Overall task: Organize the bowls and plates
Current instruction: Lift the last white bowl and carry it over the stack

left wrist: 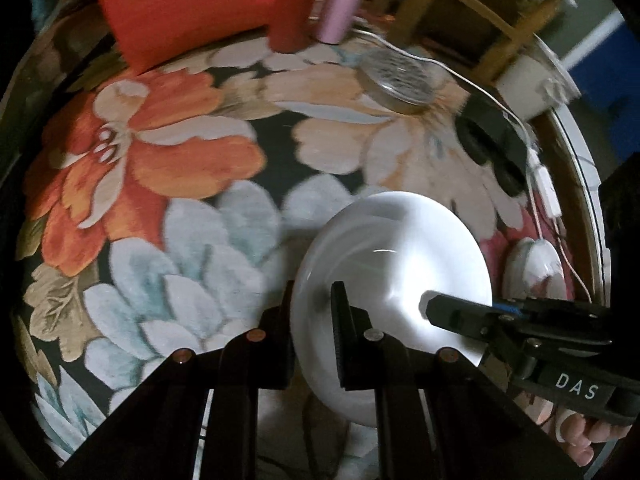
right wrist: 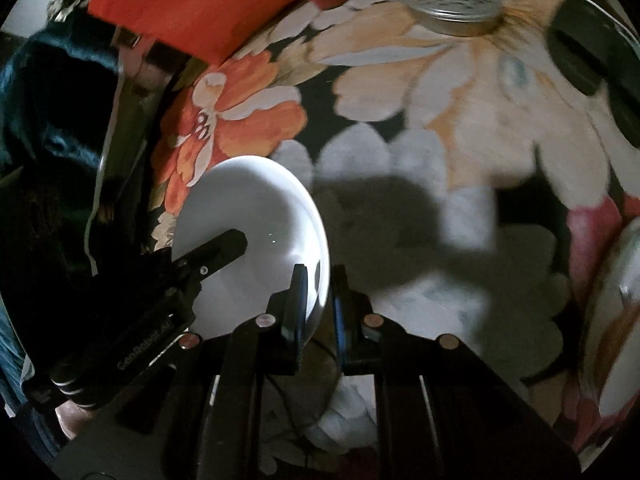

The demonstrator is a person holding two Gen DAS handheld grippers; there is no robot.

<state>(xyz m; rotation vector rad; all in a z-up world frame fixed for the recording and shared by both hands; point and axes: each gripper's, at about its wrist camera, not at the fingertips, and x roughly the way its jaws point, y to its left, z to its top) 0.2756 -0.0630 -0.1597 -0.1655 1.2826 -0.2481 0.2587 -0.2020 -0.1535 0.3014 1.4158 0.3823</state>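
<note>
A white bowl (left wrist: 394, 268) is held clear above a floral-patterned surface (left wrist: 168, 184) by two grippers. The left gripper (left wrist: 312, 308) has its fingers closed on the bowl's left rim; the right gripper (right wrist: 320, 288) has its fingers closed on the opposite, right rim. On the far side lie a red cushion (left wrist: 188, 4), a pink cylinder (left wrist: 344, 0) and a round glass-topped tin (left wrist: 400, 76). A second white dish (left wrist: 536, 268) rests at the right, near a white cable (left wrist: 536, 208).
</note>
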